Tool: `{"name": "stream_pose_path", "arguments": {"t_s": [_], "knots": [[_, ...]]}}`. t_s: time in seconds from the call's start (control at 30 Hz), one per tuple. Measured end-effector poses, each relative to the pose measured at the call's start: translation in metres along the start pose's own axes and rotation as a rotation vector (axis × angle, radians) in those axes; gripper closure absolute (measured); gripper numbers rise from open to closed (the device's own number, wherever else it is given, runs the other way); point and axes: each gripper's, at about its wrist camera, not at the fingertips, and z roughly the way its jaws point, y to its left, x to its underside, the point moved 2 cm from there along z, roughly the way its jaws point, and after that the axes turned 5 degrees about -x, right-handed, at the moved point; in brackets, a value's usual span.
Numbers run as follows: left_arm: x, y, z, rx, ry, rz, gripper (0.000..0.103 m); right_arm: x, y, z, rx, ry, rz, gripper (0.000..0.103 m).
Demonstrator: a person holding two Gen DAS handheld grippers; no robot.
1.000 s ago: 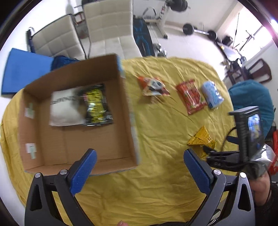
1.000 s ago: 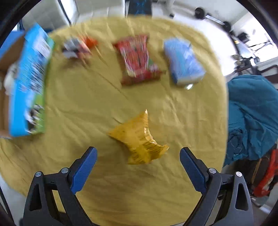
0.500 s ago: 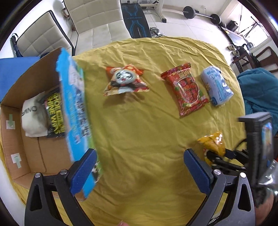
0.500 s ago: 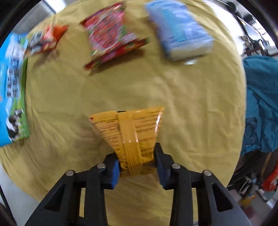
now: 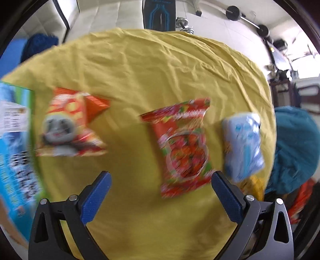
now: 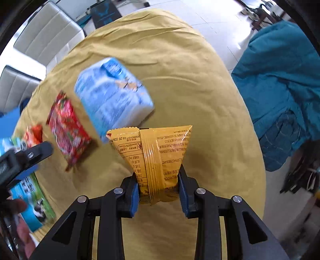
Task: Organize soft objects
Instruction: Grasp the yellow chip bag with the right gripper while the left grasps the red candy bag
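Note:
My right gripper [image 6: 158, 184] is shut on a yellow snack packet [image 6: 154, 152] and holds it above the yellow tablecloth [image 6: 180, 60]. My left gripper [image 5: 160, 188] is open and empty, just in front of a red snack bag [image 5: 184, 148]. A light blue pack [image 5: 242, 144] lies to its right and an orange-red bag [image 5: 68, 128] to its left. The blue pack [image 6: 112, 94], the red bag [image 6: 66, 128] and the orange-red bag [image 6: 33, 135] also show in the right wrist view. The box's blue printed side [image 5: 14, 144] is at the far left.
A teal garment [image 6: 280, 80] hangs at the table's right edge. White padded chairs [image 6: 46, 34] stand behind the table. Gym weights [image 5: 240, 16] lie on the floor beyond. The left gripper's finger [image 6: 26, 158] shows at the left of the right wrist view.
My right gripper closed on the yellow packet and lifted it off the cloth. My left gripper swung away from the box, right and forward to the red bag.

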Motion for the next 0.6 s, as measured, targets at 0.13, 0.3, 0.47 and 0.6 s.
{"name": "stream_pose_path", "arguments": {"t_s": [0.13,0.3,0.47,0.6], "knots": [[-0.018,-0.007,0.014,0.048,0.012,-0.038,0.004,-0.005,-0.005,0.002,-0.005,-0.001,0.010,0.068],[-0.033,-0.021,0.032,-0.005,0.032,0.021,0.035,-0.004,-0.002,0.014,-0.002,0.009,0.014,0.068],[-0.024,-0.032,0.036,-0.039,0.017,0.117,0.059,0.005,-0.004,0.020,0.021,0.020,-0.009,0.068],[0.011,-0.034,0.028,-0.125,-0.018,0.217,0.059,0.025,-0.001,0.024,0.021,0.049,-0.043,0.068]]}}
